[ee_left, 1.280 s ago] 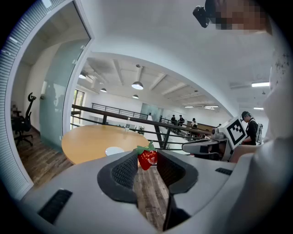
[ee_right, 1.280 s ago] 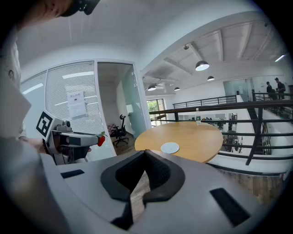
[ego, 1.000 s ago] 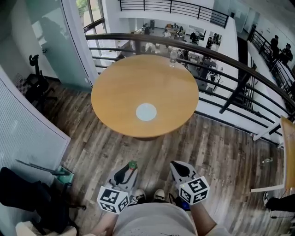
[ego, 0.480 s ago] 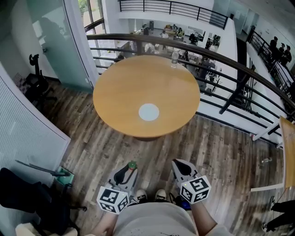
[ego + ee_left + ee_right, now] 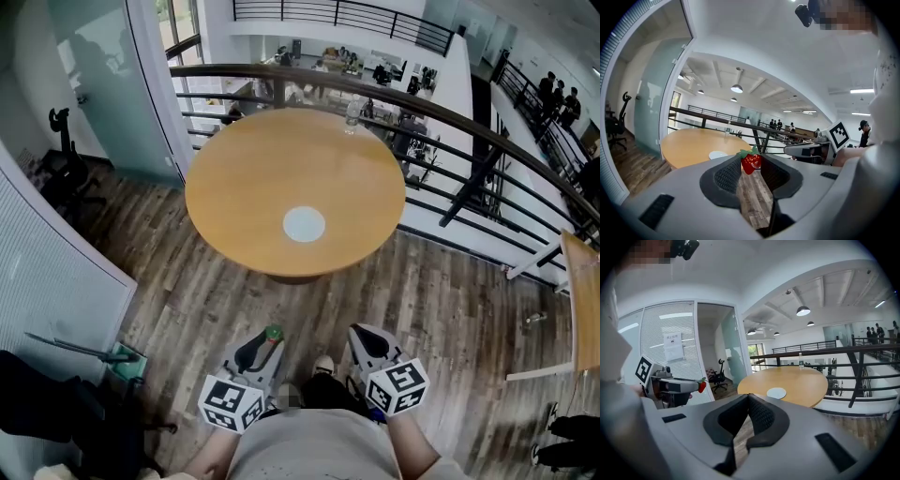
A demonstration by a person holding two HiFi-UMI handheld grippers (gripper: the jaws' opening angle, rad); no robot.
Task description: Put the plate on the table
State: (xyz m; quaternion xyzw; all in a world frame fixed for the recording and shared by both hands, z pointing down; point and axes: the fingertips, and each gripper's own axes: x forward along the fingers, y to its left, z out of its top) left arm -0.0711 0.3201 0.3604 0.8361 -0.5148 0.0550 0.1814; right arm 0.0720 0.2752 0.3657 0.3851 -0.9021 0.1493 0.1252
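A small white plate (image 5: 304, 224) lies flat near the middle of the round wooden table (image 5: 234, 178), well ahead of me. Both grippers hang low in front of my body over the wood floor, far short of the table. My left gripper (image 5: 270, 336) is shut on a red toy strawberry (image 5: 751, 162) with green leaves, pinched at the jaw tips. The right gripper (image 5: 354, 334) is shut with nothing in it, its tips touching (image 5: 748, 397). The plate (image 5: 776, 392) and the strawberry (image 5: 701, 386) both show in the right gripper view.
A clear bottle (image 5: 352, 117) stands at the table's far edge. A dark curved railing (image 5: 450, 117) runs behind and to the right of the table. Glass walls and an office chair (image 5: 66, 159) are at the left. Another wooden tabletop (image 5: 581, 300) is at the right edge.
The view has shifted slightly and one foot has stepped forward. Both grippers stay where they were, and the strawberry is still held.
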